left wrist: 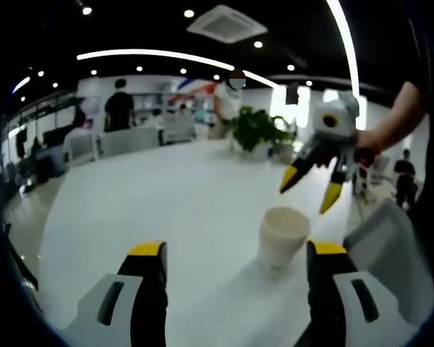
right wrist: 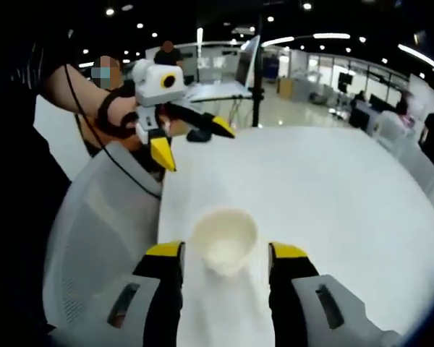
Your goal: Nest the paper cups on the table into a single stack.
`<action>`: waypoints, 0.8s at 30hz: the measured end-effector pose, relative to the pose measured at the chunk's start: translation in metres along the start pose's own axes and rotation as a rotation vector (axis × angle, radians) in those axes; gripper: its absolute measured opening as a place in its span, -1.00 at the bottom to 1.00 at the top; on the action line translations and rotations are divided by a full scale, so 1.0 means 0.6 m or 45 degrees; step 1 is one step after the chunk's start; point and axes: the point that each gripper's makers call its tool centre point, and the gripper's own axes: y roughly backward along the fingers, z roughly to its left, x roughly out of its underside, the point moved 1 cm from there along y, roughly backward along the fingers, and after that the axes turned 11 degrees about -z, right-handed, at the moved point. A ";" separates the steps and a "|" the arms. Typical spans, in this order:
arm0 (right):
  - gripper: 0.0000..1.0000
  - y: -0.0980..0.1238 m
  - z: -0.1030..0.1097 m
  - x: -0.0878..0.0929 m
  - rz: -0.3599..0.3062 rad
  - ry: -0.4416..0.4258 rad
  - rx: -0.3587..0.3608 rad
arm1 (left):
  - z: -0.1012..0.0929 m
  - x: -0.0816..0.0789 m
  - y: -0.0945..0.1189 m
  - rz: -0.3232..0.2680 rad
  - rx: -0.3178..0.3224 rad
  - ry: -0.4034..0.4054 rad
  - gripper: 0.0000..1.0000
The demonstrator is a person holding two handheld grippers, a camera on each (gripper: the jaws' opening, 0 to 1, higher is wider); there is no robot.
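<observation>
On the white round table (left wrist: pixel 166 210), left gripper view, left to right:

- Background, far left: people near desks and chairs in an open office, too small to detail.
- Left gripper (left wrist: pixel 235 253): two yellow-tipped jaws rising from the bottom edge, spread wide, holding nothing.
- Paper cup (left wrist: pixel 283 237): white, upright, mouth up, standing on the table ahead of the jaws and just left of the right-hand jaw; contact with that jaw cannot be told.
- Potted plant (left wrist: pixel 254 130): green, at the far side of the table.
- Right gripper (left wrist: pixel 311 191): held in a hand (left wrist: pixel 369 139) above and beyond the cup, yellow tips pointing down, parted, gripping nothing.
- Chair back (left wrist: pixel 390 253): grey mesh, at the table's right edge.

Right gripper view, left to right:

- Chair back (right wrist: pixel 94 238): grey mesh, beside the table's left edge.
- Left gripper (right wrist: pixel 192 141): held above the table's far-left edge, yellow tips apart.
- Right gripper (right wrist: pixel 226 253): jaws spread, the paper cup (right wrist: pixel 225 238) standing between their tips; whether either jaw touches it cannot be told.
- Table (right wrist: pixel 333 202): bare white surface to the right.
</observation>
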 end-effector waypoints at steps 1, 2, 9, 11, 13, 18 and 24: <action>-0.08 0.001 0.000 0.000 -0.001 -0.004 0.004 | -0.001 0.000 0.000 0.000 0.001 0.000 0.53; -0.07 0.002 -0.001 0.001 -0.002 -0.001 0.007 | -0.001 0.000 0.000 0.001 0.003 0.003 0.53; 0.09 0.007 -0.005 0.010 0.000 -0.011 0.040 | -0.002 0.000 -0.002 0.001 0.009 -0.002 0.52; 0.11 0.008 -0.005 0.012 -0.004 -0.016 0.042 | -0.002 0.000 -0.002 -0.001 0.010 -0.001 0.52; 0.13 0.008 -0.005 0.014 -0.001 -0.017 0.047 | -0.002 0.001 -0.003 0.001 0.010 -0.001 0.52; 0.24 0.009 -0.008 0.023 0.002 -0.035 0.068 | -0.007 0.004 -0.003 0.016 0.021 0.001 0.51; 0.24 0.012 -0.002 0.036 0.005 -0.039 0.072 | -0.008 0.006 -0.006 0.011 0.034 0.008 0.51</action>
